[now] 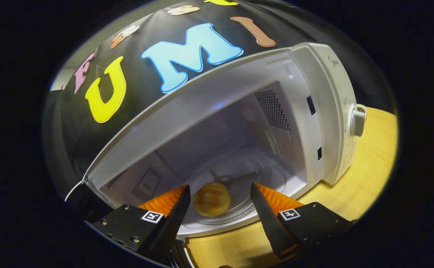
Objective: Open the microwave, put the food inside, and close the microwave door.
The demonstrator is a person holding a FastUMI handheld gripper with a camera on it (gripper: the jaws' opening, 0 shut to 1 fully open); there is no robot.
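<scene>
The white microwave [313, 111] stands open on the wooden table, its cavity facing me and tilted in the view. A round, golden-brown bun [211, 200] lies on the glass turntable [239, 175] near the front of the cavity. My gripper [220, 193] is open at the cavity's mouth. The bun sits between the two fingertips with a gap on each side, most on the right; neither finger presses on it. The door is hidden off to the left.
The microwave's control panel with a round knob [357, 120] is at the right of the cavity. A light wooden tabletop [366, 178] runs in front of and to the right of the microwave. A white cable [73, 190] hangs at the left.
</scene>
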